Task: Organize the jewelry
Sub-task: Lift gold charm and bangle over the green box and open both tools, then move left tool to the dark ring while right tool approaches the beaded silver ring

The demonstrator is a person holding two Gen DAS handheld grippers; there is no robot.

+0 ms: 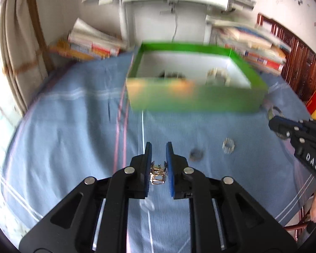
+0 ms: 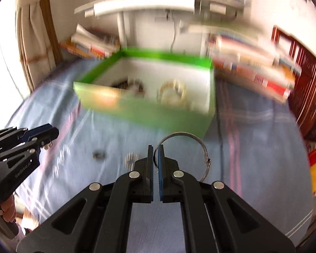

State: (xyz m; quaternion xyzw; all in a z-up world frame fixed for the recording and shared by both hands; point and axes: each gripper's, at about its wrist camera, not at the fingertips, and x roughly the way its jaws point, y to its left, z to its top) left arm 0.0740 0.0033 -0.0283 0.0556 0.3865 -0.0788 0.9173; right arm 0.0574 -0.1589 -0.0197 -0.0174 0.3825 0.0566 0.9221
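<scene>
Green box (image 2: 158,113) sits ahead on the blue-sheeted bed (image 1: 63,126), two pieces already inside. Right claw (image 2: 155,154) pinches a silver bangle (image 2: 191,145); left claw (image 1: 158,154) grips a small gold piece (image 1: 157,175). Carry step, it seems. Next: reach over the rim, release. Two loose rings (image 1: 228,145) remain on the sheet.

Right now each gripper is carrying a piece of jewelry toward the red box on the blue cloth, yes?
Not quite: the box is green, not red, as the right wrist view shows. The rest holds: the left gripper grips a small gold piece, and the right gripper grips a silver bangle, over the blue cloth.
</scene>
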